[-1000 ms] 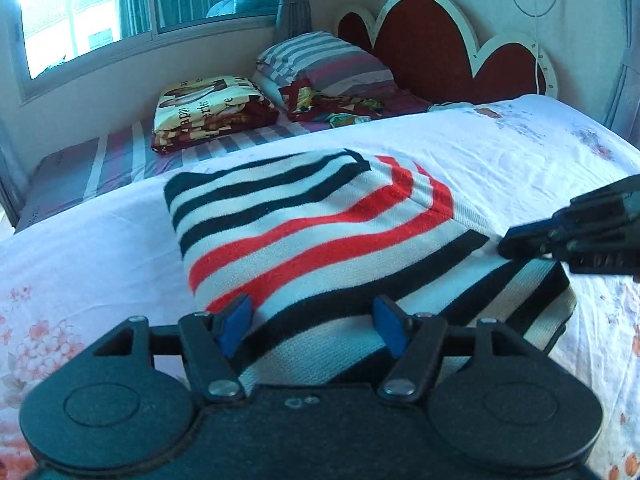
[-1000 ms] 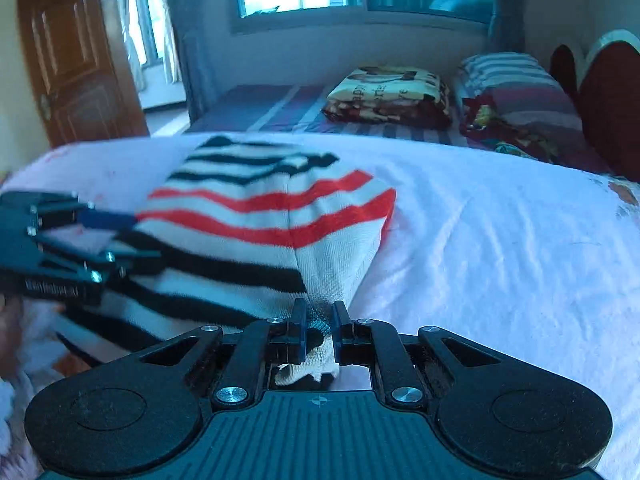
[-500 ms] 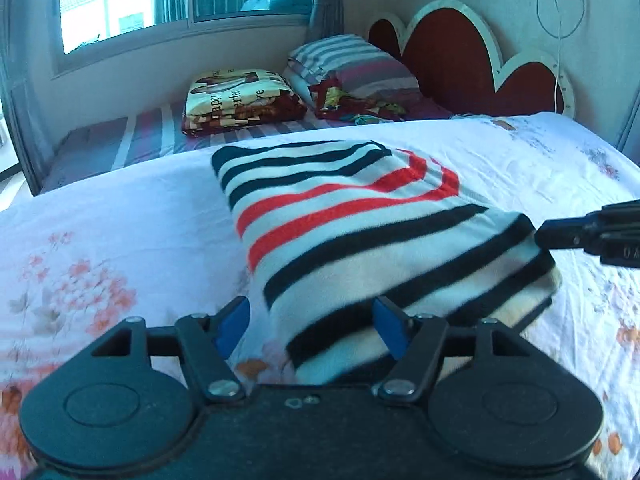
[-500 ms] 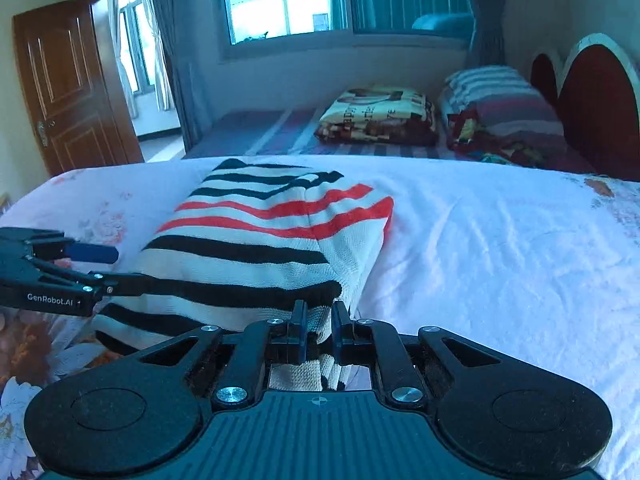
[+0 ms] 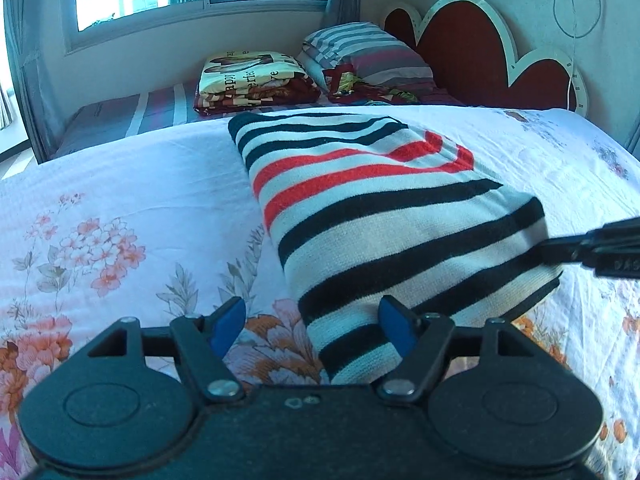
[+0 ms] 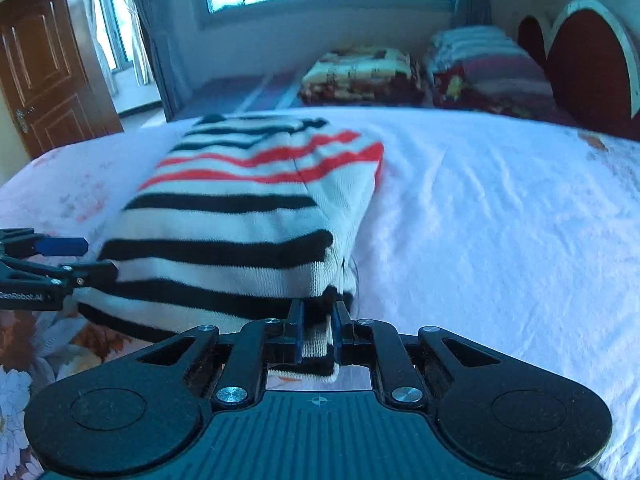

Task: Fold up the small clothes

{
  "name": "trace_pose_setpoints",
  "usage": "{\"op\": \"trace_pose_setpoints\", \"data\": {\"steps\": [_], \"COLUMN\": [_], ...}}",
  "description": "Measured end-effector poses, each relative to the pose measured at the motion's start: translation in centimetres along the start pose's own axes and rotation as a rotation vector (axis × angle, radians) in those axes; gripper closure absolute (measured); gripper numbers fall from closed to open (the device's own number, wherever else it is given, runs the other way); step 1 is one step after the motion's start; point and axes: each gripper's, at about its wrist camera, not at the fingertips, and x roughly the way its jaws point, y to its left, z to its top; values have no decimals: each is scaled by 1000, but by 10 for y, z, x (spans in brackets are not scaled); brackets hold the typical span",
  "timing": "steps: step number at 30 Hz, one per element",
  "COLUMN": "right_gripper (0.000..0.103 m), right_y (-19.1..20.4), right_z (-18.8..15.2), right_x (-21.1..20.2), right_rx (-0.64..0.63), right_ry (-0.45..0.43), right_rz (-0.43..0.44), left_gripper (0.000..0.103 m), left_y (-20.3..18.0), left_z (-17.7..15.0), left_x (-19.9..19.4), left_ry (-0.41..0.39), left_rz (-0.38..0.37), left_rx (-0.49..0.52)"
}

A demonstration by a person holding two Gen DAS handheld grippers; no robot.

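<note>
The bed (image 5: 120,200), under its flowered sheet, carries the folded striped sweater (image 5: 380,216) lying from twelve down to six o'clock. At six the left gripper (image 5: 312,322) – fingers released and opening, the sweater's near corner loose between them. The right gripper (image 6: 318,336) – fingers clenched on the sweater's hem (image 6: 316,340), at three o'clock in the left view.

"GenRobot.AI" on the left tool (image 6: 86,258); "appy" on folded blanket (image 5: 248,70).
</note>
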Motion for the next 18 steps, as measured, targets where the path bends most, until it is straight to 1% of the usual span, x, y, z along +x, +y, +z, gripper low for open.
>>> {"op": "trace_pose_setpoints", "data": {"steps": [1,2,3,4,5,6,8,9,12,14,15,16,17,18], "right_gripper": [91,91,91,91,91,91,91,91,91,90,74,39,32,32], "right_y": [-1,-2,-3,-6,-10,-15,-23,-27,-36,-49,-56,-62,-66,-69], "right_z": [-1,0,1,1,3,6,16,21,30,34,35,35,34,34], "right_x": [-4,-11,-18,-24,-29,-31,-25,-19,-4,4,6,8,7,5], "right_rx": [16,30,45,66,91,117,168,187,210,274,304,327,336,332], "right_ry": [-14,-49,-88,-124,-158,-179,-157,-139,-130,-114,-113,-117,-140,-155], "right_rz": [4,5,9,18,27,34,51,55,46,74,87,86,80,93], "left_gripper": [30,32,31,29,23,20,15,15,14,14,14,14,14,14], "left_y": [-1,0,2,3,6,9,15,16,20,27,31,35,36,38], "left_z": [1,2,4,7,10,13,22,26,36,40,40,40,40,39], "left_x": [-1,-4,-8,-12,-16,-19,-18,-14,2,14,19,23,27,29], "left_ry": [2,-1,-9,-22,-39,-59,-78,-77,-69,-42,-32,-19,-12,-8], "left_rz": [1,0,-3,-5,-12,-26,-69,-77,-88,-105,-123,-135,-142,-152], "left_rx": [2,3,-3,-12,-26,-47,-87,-97,-109,-155,-177,-190,-197,-204]}}
